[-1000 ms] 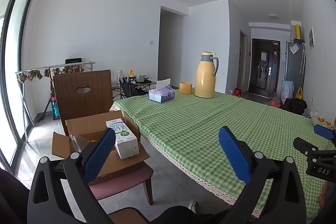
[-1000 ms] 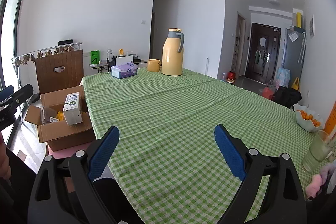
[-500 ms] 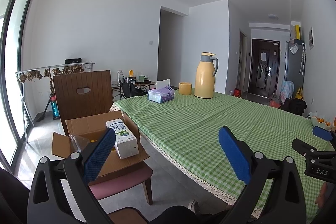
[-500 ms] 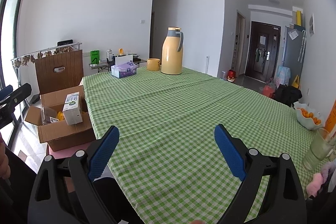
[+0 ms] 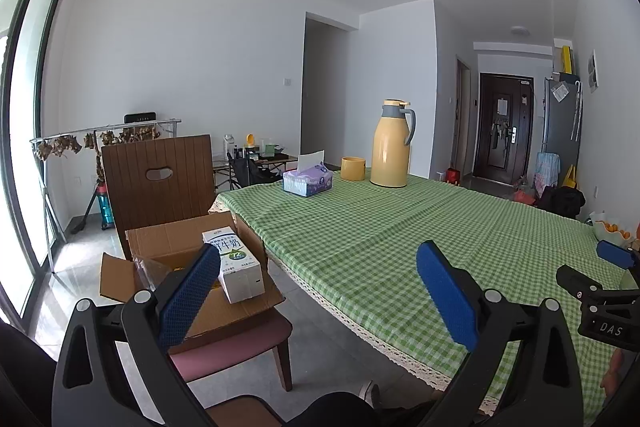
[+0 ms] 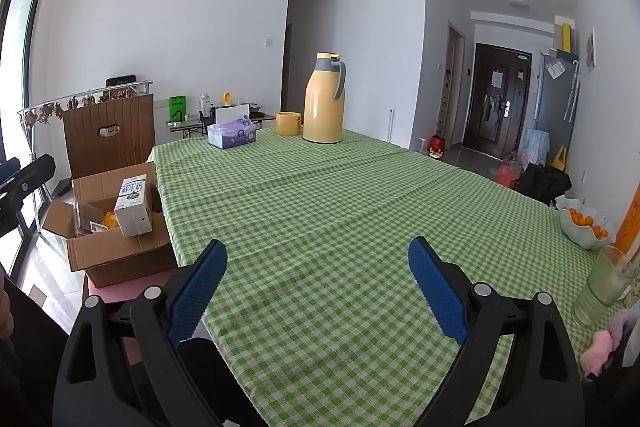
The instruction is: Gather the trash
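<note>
A home dining room: gingham-clothed table (image 6: 340, 211), thermos (image 6: 323, 99), entrance door (image 6: 498, 99).

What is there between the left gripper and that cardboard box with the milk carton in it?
Nothing visible blocks it. The left gripper is open and empty, and the cardboard box sits on a chair just past its left finger, with the milk carton poking out. Only open air lies between them.

The glass (image 6: 608, 283) is cut off at the right edge.
</note>
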`<state>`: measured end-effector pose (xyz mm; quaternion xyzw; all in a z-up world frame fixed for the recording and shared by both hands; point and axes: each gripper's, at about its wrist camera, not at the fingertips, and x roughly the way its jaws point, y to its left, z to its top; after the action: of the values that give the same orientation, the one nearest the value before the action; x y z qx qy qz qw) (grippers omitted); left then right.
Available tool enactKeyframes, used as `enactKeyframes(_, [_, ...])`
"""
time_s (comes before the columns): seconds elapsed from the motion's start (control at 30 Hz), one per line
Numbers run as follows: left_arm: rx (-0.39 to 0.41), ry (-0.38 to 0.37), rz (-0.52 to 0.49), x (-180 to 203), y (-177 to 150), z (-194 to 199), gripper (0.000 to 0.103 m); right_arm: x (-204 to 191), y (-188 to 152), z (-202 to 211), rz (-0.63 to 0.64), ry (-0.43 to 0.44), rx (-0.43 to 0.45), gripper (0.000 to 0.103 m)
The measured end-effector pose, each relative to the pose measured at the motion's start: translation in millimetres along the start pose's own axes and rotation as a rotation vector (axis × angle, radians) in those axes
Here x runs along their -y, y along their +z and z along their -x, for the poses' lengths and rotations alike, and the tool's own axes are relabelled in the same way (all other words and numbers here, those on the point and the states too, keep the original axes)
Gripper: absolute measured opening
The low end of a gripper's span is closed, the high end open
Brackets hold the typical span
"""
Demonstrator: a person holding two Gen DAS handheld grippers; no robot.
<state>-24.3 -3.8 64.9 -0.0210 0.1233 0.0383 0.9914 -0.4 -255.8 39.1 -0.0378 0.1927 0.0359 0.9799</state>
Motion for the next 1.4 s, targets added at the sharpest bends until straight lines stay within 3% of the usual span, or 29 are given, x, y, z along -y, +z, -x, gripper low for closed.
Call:
enactKeyframes(0.63, [-0.007, 0.006, -0.004, 0.5, 1.3, -3.9, 0.095, 3.6, -1.8, -1.3, -0.007, 0.004, 0.0, 0.088])
enactKeyframes(0.87, [0.019, 0.027, -0.047, 7.7, -1.6, -3.4, 0.095, 4.0, -3.3, -4.7, -0.01, 0.009, -0.011, 0.088])
enactKeyframes(1.17, [-0.011, -0.017, -0.056, 11.6, -0.4, -15.4, 0.096, 7.7, -4.6, -12.4, -0.015, 0.001, -0.022, 0.088])
enactKeyframes(1.3, [-0.032, -0.028, -0.011, 12.0, 9.4, -39.9, 0.096, 22.0, -3.8, -26.8, -0.026, -0.069, -0.041, 0.088])
enactKeyframes(1.4, [-0.084, -0.057, 0.029, 14.8, 20.9, -88.8, 0.096, 59.0, -4.5, -57.0, -0.105, -0.193, -0.139, 0.095])
